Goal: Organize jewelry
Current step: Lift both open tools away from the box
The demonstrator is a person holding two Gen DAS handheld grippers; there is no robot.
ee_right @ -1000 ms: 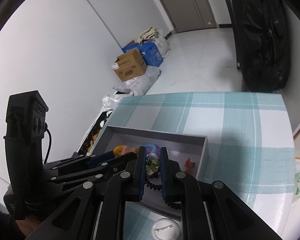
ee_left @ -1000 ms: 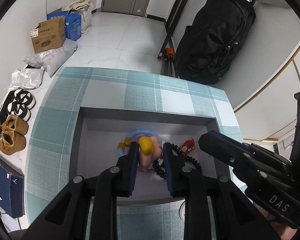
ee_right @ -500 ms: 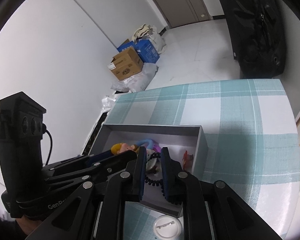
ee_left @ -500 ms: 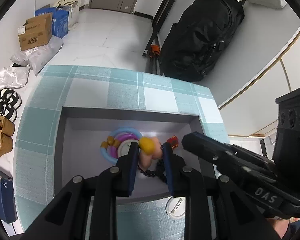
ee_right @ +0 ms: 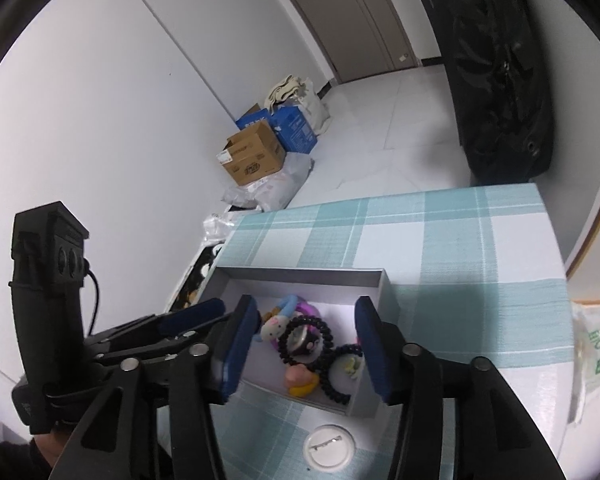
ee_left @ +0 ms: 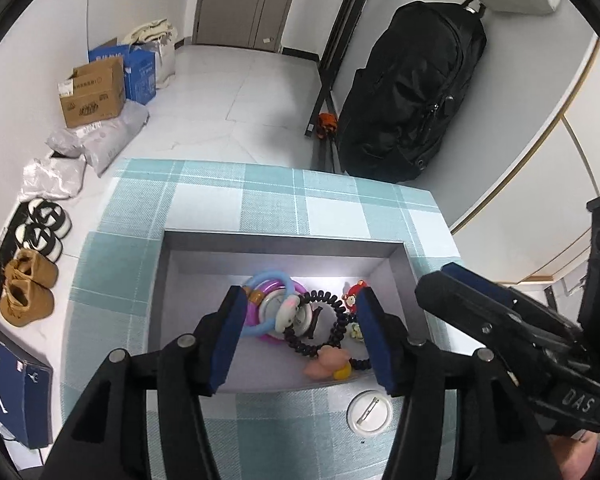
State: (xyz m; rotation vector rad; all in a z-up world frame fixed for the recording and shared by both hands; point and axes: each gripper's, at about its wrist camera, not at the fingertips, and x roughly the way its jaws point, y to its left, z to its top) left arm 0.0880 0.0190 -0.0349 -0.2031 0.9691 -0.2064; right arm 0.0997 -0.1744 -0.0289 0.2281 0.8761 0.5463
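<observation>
A grey open box [ee_left: 284, 240] [ee_right: 300, 272] sits on the checked tablecloth. It holds blue and purple rings [ee_left: 266, 280], black coil hair ties [ee_left: 332, 300] [ee_right: 332, 390], a red charm [ee_left: 354, 294] and a pink and yellow figure [ee_left: 330, 364] [ee_right: 300, 380] near its front wall. My left gripper [ee_left: 302, 336] is open and empty above the box. My right gripper [ee_right: 304, 346] is open and empty above the box's near side. A white pin badge [ee_left: 370, 412] [ee_right: 328, 448] lies face down on the cloth in front of the box.
The teal checked table [ee_left: 260, 196] ends near a black backpack [ee_left: 412, 92] at the back right. Cardboard boxes [ee_left: 92, 96], bags and shoes [ee_left: 28, 288] lie on the floor at the left. The right gripper body [ee_left: 520, 332] reaches in at the right.
Both grippers have opened. The left one let go of the pink and yellow figure, which now lies in the box near its front wall. Both grippers pulled back a little.
</observation>
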